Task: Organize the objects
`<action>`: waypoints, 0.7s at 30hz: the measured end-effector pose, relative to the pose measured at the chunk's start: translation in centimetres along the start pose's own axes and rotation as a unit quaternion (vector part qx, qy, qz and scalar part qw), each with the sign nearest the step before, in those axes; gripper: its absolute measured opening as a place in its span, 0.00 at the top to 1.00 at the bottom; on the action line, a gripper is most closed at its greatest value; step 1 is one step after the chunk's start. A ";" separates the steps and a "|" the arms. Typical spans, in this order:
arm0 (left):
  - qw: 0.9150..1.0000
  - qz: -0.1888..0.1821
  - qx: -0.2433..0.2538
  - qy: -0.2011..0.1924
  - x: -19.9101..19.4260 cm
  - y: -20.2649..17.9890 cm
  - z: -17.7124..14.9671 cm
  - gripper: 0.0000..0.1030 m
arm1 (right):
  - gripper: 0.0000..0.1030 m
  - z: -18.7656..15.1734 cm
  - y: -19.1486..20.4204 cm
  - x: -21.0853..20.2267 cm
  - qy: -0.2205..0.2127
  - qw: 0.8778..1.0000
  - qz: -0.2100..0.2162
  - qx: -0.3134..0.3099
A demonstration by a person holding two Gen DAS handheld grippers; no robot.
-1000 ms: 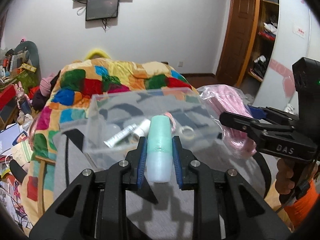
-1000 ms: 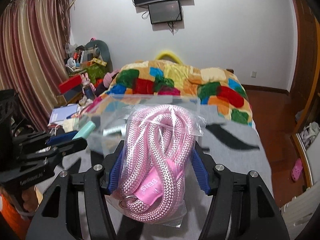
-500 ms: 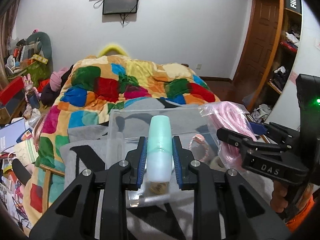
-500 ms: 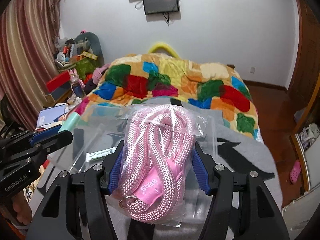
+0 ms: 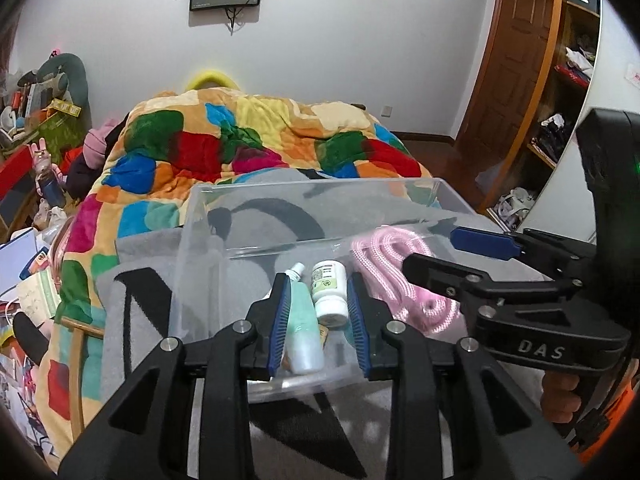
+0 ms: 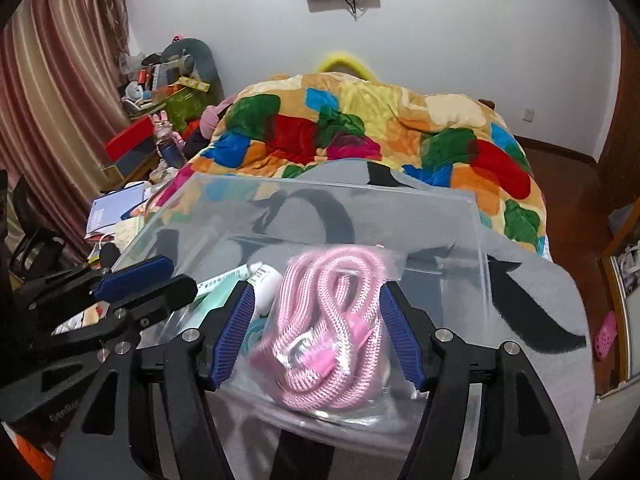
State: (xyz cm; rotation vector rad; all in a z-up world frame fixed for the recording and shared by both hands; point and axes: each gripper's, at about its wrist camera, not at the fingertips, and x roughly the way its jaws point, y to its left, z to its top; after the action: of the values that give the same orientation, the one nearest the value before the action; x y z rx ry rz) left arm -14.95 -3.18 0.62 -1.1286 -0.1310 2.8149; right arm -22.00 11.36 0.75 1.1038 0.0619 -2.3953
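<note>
While the mint tube point(image 5: 304, 328) lies in the clear bin point(image 5: 208, 216), leaning on your left gripper's point(image 5: 318, 322) inner left pad, its fingers point(image 5: 279, 320) stand spread. Your right gripper's point(image 6: 318, 332) fingers point(image 6: 234, 328) are also spread, clear of the bagged pink rope point(image 6: 332, 332) resting in the bin on the bed point(image 5: 248, 136).

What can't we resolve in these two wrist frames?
- Right wrist view: the pink rope bag is motion-blurred, so its tag can't be read, nor whether it has landed in the clear bin.
- Left wrist view: the white bottle label print is too small.
- Left wrist view: the mint bottle lower end is cut off behind the bin's near wall.
</note>
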 end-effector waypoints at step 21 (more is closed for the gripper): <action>0.995 0.025 -0.001 -0.094 -8.4 -1.7 -4.5 0.15 | 0.18 -5.9 3.0 -10.6 -0.120 0.990 -0.022 -0.071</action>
State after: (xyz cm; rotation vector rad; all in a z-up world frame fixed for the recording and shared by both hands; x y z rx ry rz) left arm -5.71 -2.45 3.34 -0.8776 -0.1228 2.9619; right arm -10.69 14.58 4.93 0.7523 0.1734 -2.5013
